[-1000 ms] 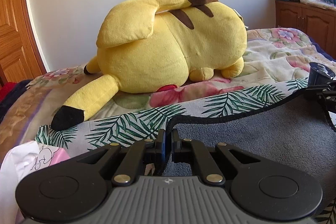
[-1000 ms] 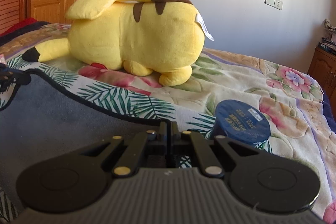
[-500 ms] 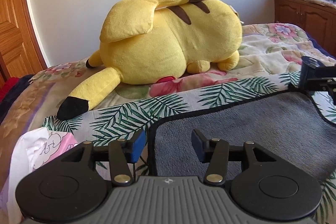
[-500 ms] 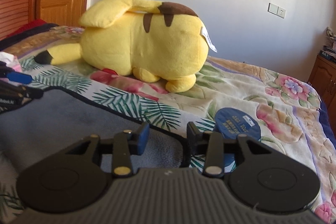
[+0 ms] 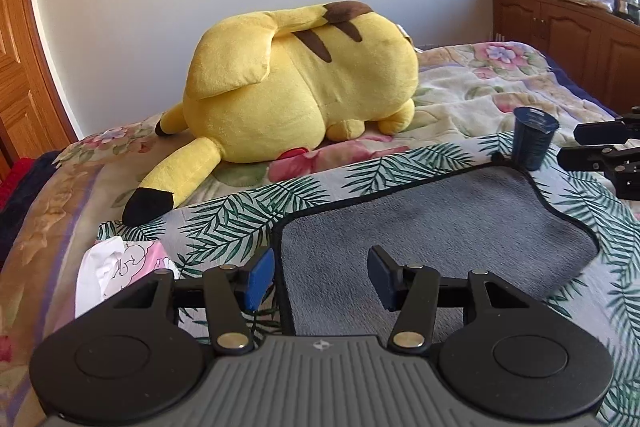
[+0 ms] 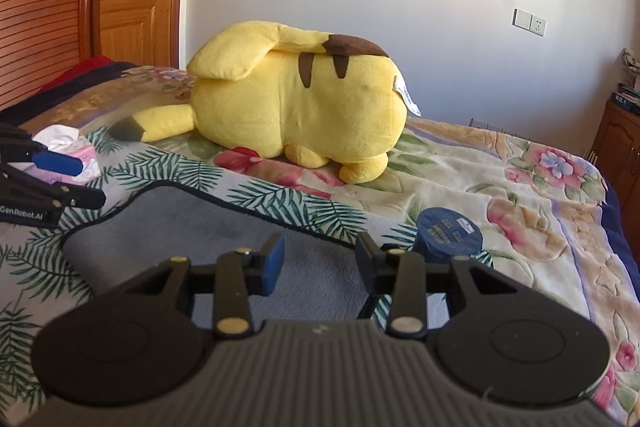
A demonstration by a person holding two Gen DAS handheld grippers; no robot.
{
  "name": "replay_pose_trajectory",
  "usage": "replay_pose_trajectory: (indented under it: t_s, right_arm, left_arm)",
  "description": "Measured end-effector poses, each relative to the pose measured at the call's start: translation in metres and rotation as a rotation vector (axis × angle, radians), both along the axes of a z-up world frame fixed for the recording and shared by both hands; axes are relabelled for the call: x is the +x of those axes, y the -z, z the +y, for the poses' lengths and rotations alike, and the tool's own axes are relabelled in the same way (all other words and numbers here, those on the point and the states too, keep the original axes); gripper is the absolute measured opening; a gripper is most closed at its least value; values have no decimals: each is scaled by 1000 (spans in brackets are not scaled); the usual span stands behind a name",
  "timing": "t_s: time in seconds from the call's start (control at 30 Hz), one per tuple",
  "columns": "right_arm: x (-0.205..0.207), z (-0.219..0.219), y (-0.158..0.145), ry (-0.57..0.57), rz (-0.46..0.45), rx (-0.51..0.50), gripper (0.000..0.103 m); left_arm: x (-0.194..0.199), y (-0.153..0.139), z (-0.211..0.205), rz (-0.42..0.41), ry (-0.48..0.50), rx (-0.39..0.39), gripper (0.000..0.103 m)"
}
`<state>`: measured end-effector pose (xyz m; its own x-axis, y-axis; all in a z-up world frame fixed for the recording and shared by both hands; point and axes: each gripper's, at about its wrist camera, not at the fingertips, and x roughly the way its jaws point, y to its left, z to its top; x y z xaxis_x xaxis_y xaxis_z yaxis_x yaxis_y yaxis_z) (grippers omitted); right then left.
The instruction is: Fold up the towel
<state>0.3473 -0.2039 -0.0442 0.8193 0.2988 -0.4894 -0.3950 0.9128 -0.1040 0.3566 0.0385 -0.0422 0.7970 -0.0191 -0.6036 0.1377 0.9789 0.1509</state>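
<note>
A grey towel (image 5: 436, 227) with a dark hem lies flat on a palm-leaf cloth (image 5: 224, 223) on the bed; it also shows in the right wrist view (image 6: 224, 243). My left gripper (image 5: 320, 277) is open and empty, lifted above the towel's near left corner. My right gripper (image 6: 320, 261) is open and empty above the towel's right corner. Each gripper shows at the edge of the other's view: the right one (image 5: 600, 151) and the left one (image 6: 60, 179).
A big yellow plush toy (image 5: 296, 91) lies behind the towel. A dark blue cup (image 5: 534, 137) stands at the towel's far right corner, also in the right wrist view (image 6: 448, 235). A white and pink tissue pack (image 5: 116, 271) sits left. Wooden cabinets (image 5: 560, 27) stand right.
Both grippers were shut on the towel's edge, holding it up. They opened, let the towel drop flat, and have pulled back and risen above it.
</note>
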Motion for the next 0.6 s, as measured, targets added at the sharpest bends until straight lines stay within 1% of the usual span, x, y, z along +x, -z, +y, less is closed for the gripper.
replay_pose_trajectory:
  t_s: [0.17,0.4,0.6]
  right_arm:
    - [-18,1,-8,1,7,2,40]
    - [-42,-3,-29,13,0,22,41]
    - [-60,-12,-42,38,-4,54,42]
  left_arm:
    - [-22,-13,-2,7,17,-5,33]
    - [-49,-32,-7,5,40,-2,33]
    - [-72,-40,-8,10,41,-7,34]
